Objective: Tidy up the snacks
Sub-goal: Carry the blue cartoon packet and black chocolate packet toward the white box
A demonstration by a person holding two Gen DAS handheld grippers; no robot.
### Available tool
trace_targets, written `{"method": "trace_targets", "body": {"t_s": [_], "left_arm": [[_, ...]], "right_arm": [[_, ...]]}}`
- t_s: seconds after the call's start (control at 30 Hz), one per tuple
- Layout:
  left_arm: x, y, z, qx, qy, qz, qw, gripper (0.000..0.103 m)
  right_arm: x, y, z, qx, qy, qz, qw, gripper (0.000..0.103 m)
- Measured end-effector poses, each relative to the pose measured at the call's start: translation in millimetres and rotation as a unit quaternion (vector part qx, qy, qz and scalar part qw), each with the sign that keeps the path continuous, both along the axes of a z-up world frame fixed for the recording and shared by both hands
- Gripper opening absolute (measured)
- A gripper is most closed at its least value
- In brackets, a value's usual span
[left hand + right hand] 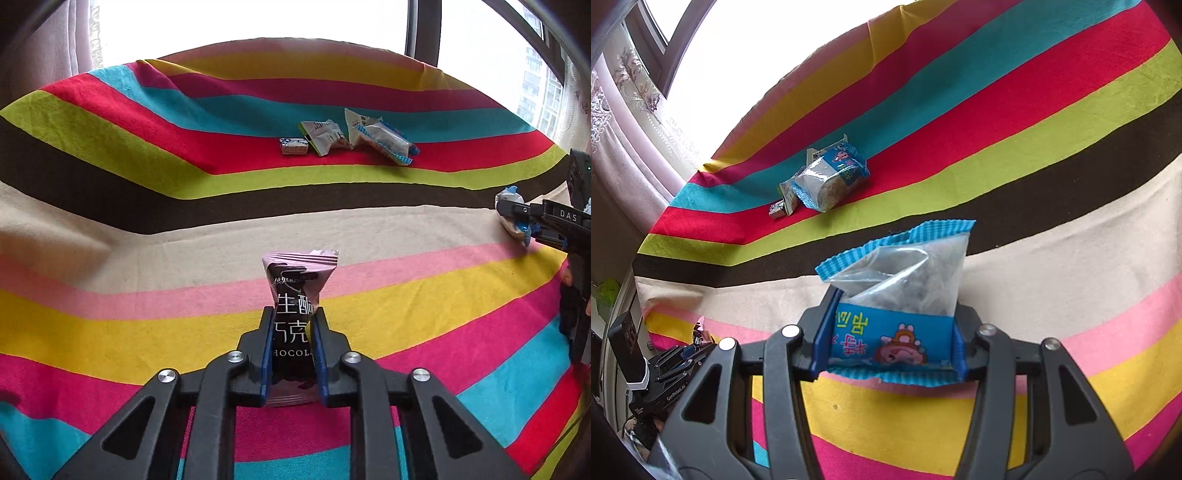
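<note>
My left gripper (293,314) is shut on a black and pink chocolate packet (295,295) and holds it above the striped cloth (147,295). My right gripper (894,302) is shut on a blue and clear snack packet (905,295), also above the cloth (1071,240). In the left wrist view the right gripper (517,218) with its packet shows at the right edge. A pile of snacks lies on the red stripe at the far side: a blue and clear packet (388,142) (831,179), a green-edged packet (323,136) and a small candy (293,146) (777,210).
The striped cloth covers the whole table. A window (240,22) and curtains (624,122) stand behind its far edge. The left gripper's body (665,369) shows at the lower left of the right wrist view.
</note>
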State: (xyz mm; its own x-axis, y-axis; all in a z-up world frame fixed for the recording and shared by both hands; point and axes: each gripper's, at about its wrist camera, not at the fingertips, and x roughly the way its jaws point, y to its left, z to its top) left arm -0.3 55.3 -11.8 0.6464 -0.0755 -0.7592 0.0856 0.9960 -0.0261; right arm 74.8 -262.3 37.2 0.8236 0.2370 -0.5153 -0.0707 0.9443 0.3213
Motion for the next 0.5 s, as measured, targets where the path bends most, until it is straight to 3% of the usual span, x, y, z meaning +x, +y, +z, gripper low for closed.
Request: {"method": "trace_targets", "body": {"t_s": [0.5], "left_arm": [[3.0,4.5,-0.2,-0.015,0.002,0.021,0.9997,0.019]], "right_arm": [[0.2,3.7,0.6,-0.011,0.002,-0.009,1.0,0.055]]}}
